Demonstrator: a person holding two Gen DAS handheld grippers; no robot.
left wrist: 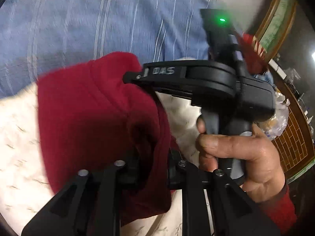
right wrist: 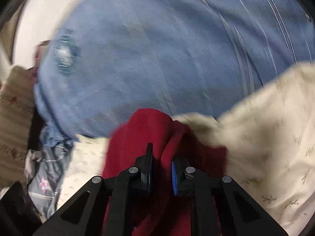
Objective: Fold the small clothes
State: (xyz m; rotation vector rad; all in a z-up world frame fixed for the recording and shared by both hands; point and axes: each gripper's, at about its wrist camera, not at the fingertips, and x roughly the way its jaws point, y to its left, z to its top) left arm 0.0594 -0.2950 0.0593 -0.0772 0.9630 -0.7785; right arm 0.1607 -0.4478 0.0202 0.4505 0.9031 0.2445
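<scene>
Both tongs are clamped on the red cloth [left wrist: 98, 122]. Left gripper [left wrist: 151, 169]: cloth bunched between its jaws at 6 o'clock in the left wrist view, narrow grip. Right gripper [right wrist: 161, 175]: blue pads [right wrist: 174, 177] pinch a fold of the same red cloth [right wrist: 149, 137], narrow gap. In the left wrist view the right gripper [left wrist: 130, 76] bites the cloth's far edge at about 1 o'clock, with the hand [left wrist: 236, 157] on its handle at 4 o'clock.

The cloth hangs off the cream sheet [right wrist: 265, 137]; blue blanket [right wrist: 157, 59] behind at 12 o'clock. Frames are motion-blurred, so probably mid-swing.

Step looks like shaking the cloth out or bringing an edge over. Advice: keep both grips at matching corners, pull taut sideways before lowering, lay it flat on the cream sheet, and don't snag the blanket.
</scene>
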